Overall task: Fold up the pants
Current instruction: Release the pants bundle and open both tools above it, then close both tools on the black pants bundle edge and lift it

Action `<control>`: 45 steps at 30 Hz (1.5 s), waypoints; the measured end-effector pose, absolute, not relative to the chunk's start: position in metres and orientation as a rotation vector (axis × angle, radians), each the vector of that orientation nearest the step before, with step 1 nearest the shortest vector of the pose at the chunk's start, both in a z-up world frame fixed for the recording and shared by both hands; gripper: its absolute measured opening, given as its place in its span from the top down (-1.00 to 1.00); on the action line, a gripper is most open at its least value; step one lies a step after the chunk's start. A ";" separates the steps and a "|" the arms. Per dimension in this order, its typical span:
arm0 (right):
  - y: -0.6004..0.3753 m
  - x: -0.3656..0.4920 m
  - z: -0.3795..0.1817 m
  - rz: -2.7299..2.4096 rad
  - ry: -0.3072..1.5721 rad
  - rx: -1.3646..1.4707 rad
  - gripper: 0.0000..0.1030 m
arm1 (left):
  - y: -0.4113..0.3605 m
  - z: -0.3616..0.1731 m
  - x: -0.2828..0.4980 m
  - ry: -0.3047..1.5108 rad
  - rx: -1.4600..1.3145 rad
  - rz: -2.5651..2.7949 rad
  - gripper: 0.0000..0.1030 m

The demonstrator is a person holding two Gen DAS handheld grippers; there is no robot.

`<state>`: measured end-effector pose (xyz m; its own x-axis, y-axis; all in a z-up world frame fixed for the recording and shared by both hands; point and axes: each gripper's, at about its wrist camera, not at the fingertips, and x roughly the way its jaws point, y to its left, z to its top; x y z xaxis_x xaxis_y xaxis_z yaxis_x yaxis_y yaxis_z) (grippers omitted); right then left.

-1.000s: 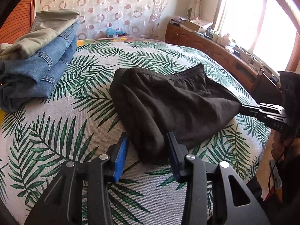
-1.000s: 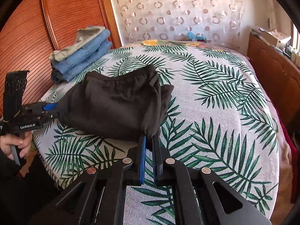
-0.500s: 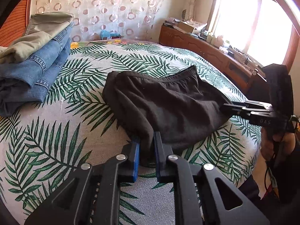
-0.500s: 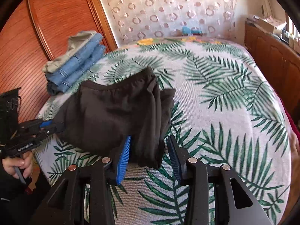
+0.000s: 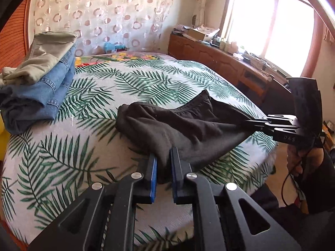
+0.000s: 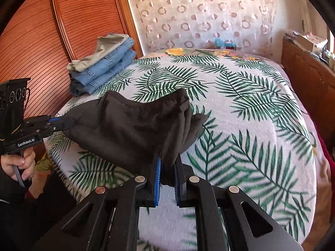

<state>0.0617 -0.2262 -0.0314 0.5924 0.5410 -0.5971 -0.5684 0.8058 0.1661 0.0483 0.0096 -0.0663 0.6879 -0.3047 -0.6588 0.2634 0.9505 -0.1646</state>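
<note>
Folded black pants [image 5: 188, 125] hang stretched between both grippers over the near edge of the palm-leaf bed [image 5: 125, 83]. My left gripper [image 5: 164, 163] is shut on one near corner of the pants. My right gripper [image 6: 167, 167] is shut on the other near corner [image 6: 136, 125]. Each gripper also shows in the other's view: the right one at the right [image 5: 251, 123], the left one at the left [image 6: 67, 123]. The pants are lifted at the near side; their far edge still rests on the bed.
A stack of folded jeans and khaki pants [image 5: 39, 77] lies on the bed's far left, also in the right wrist view [image 6: 104, 67]. A wooden headboard [image 6: 41, 41] stands at the left, a wooden cabinet [image 5: 219, 62] along the window side.
My left gripper closed on the pants' corner. My right gripper opened, then closed on its corner again. Both have lifted the near edge off the bed.
</note>
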 end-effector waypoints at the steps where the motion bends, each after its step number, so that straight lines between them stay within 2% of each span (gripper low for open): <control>1: -0.230 0.059 -0.031 0.646 0.682 -0.037 0.80 | 0.009 -0.067 0.048 0.751 -0.053 -0.311 0.74; 5: -0.231 0.057 -0.036 0.636 0.722 -0.075 0.68 | 0.006 -0.067 0.049 0.756 -0.047 -0.304 0.69; 7: -0.231 0.058 -0.035 0.633 0.716 -0.075 0.66 | 0.006 -0.066 0.050 0.751 -0.042 -0.288 0.57; 8: -0.229 0.058 -0.032 0.633 0.712 -0.073 0.65 | 0.007 -0.064 0.051 0.746 -0.040 -0.279 0.45; 10: -0.227 0.057 -0.027 0.616 0.696 -0.074 0.49 | 0.010 -0.063 0.052 0.736 -0.047 -0.272 0.26; 11: -0.226 0.058 -0.025 0.605 0.686 -0.074 0.43 | 0.012 -0.062 0.053 0.732 -0.052 -0.273 0.09; 13: -0.225 0.060 -0.021 0.605 0.674 -0.069 0.30 | 0.015 -0.062 0.057 0.734 -0.057 -0.268 -0.03; 14: -0.224 0.060 -0.021 0.602 0.670 -0.072 0.28 | 0.016 -0.062 0.060 0.737 -0.058 -0.261 -0.18; 15: -0.223 0.062 -0.020 0.596 0.663 -0.077 0.25 | 0.017 -0.063 0.063 0.736 -0.063 -0.256 -0.42; 16: -0.223 0.063 -0.020 0.596 0.656 -0.079 0.23 | 0.018 -0.063 0.066 0.732 -0.072 -0.253 -0.53; 32: -0.181 0.133 -0.026 0.569 0.678 -0.093 0.20 | 0.038 -0.094 0.128 0.809 -0.066 -0.167 -0.55; 45: -0.169 0.163 -0.039 0.508 0.724 -0.101 0.21 | 0.038 -0.099 0.132 0.829 -0.059 -0.172 -0.55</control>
<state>0.1630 -0.1690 -0.0390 0.6344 0.4091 -0.6558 -0.4774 0.8747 0.0837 0.1322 0.0376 -0.0988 0.6622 -0.1750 -0.7286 0.1292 0.9844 -0.1191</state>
